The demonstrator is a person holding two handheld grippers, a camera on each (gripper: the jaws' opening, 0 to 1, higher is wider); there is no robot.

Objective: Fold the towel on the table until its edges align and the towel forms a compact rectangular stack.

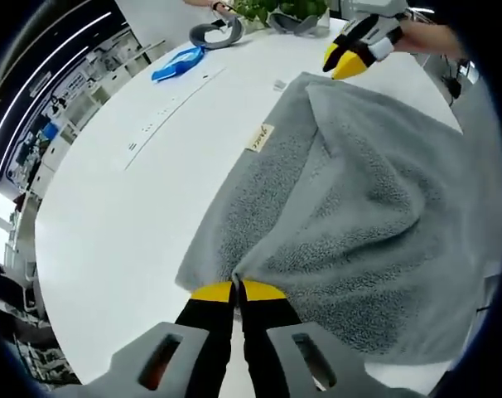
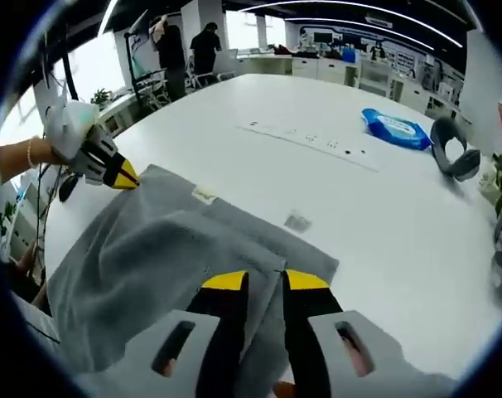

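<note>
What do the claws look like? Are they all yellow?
Only the tips are yellow. Each claw, left and right, has two black jaws on grey bodies with slotted openings. The hand holding the left claw wears a thin bracelet.

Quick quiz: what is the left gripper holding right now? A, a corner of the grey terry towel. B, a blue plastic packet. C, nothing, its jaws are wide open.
A: the left gripper has its yellow-tipped jaws pinched together on a bunched corner of the grey terry towel, lifting a fold.
</note>
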